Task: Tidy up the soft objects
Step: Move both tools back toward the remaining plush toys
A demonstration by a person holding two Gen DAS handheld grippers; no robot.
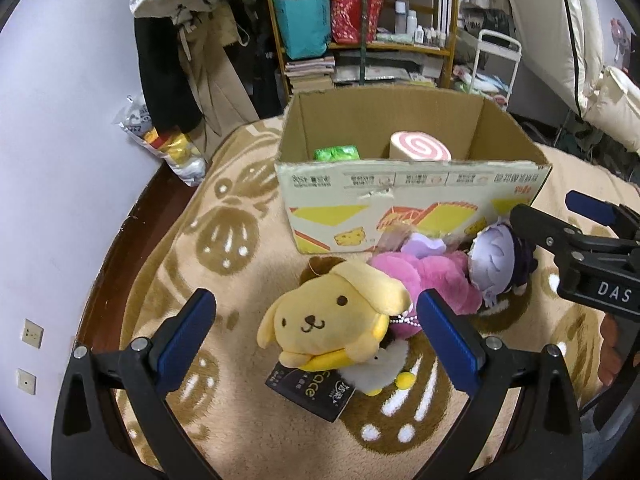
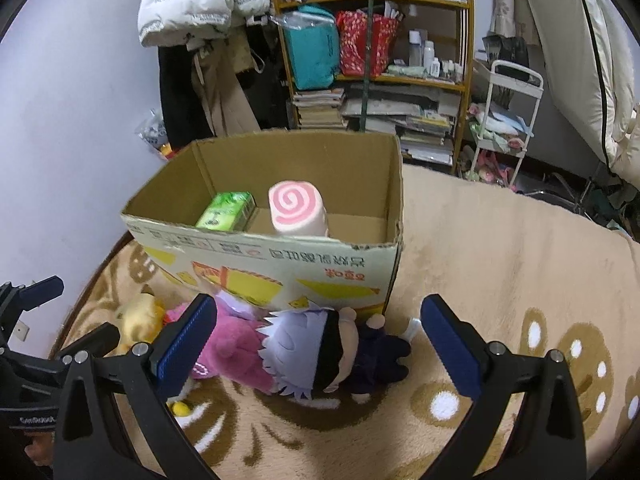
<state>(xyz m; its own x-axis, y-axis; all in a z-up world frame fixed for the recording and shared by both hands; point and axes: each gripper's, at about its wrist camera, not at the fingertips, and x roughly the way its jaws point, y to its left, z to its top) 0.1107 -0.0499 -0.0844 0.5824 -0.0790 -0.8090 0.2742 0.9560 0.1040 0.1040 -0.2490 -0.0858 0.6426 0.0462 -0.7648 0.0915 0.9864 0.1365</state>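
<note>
A yellow dog plush [image 1: 336, 320] lies on the beige blanket in front of a cardboard box [image 1: 408, 208]. My left gripper [image 1: 316, 332] is open around it, not touching. Beside it lie a pink plush [image 1: 436, 280] and a white-haired doll in dark clothes [image 1: 500, 260]. My right gripper [image 2: 316, 340] is open above that doll [image 2: 320, 356] and the pink plush [image 2: 236, 352]. The yellow plush [image 2: 138, 320] shows at the left. Inside the box [image 2: 280, 256] stand a pink swirl roll plush [image 2: 296, 208] and a green pack [image 2: 226, 210]; both also show in the left wrist view, roll [image 1: 420, 146] and pack [image 1: 336, 154].
A black tagged packet [image 1: 310, 392] lies under the yellow plush. The right gripper's body [image 1: 592, 256] reaches in at the right. Behind the box stand a cluttered wooden shelf [image 2: 376, 60], hanging coats [image 2: 208, 48] and a white cart [image 2: 504, 120]. The blanket [image 2: 500, 248] extends right of the box.
</note>
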